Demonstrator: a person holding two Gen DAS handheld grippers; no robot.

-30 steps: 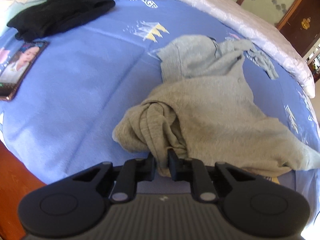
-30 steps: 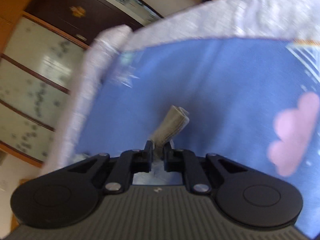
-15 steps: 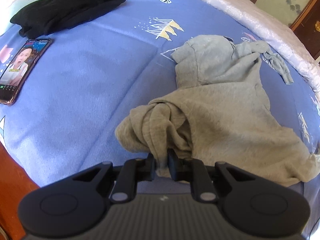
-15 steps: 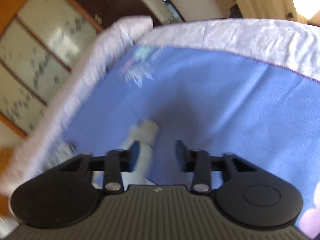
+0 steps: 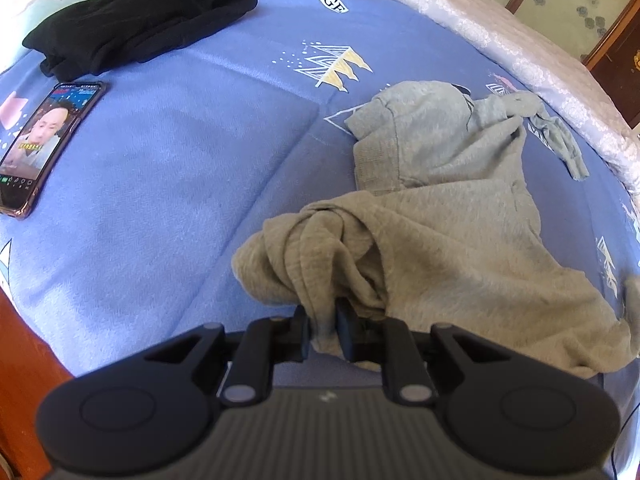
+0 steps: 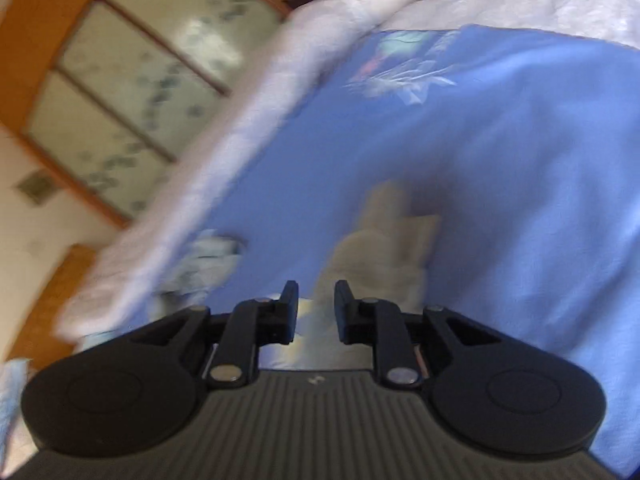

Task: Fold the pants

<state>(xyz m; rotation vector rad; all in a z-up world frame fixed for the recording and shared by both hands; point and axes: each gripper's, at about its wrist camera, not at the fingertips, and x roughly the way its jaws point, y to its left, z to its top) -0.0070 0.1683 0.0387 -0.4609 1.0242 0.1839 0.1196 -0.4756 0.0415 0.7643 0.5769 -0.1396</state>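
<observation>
The soft grey knitted pants [image 5: 440,240] lie rumpled on the blue printed bedsheet [image 5: 180,160], bunched at the near end and spread toward the pale quilted border. The left gripper [image 5: 323,322] has its fingers closed narrowly on a twisted fold of that near end. In the right wrist view, which is blurred, the right gripper [image 6: 316,308] has its fingers apart with a modest gap, and a strip of the grey cloth lies on the sheet just ahead of them; whether any cloth sits between them cannot be told.

The step in hand appears to be taking a second hold so the garment can be drawn flat. To do it well, the right gripper should settle over one clean edge of the cloth, not a wad of layers, and close fully before any pull. The left should keep its pinch firm and then draw away evenly, so the twist near its fingers unwinds rather than tightens. A black garment [image 5: 136,20] and a lit smartphone [image 5: 40,144] lie well apart to the left, out of the way
</observation>
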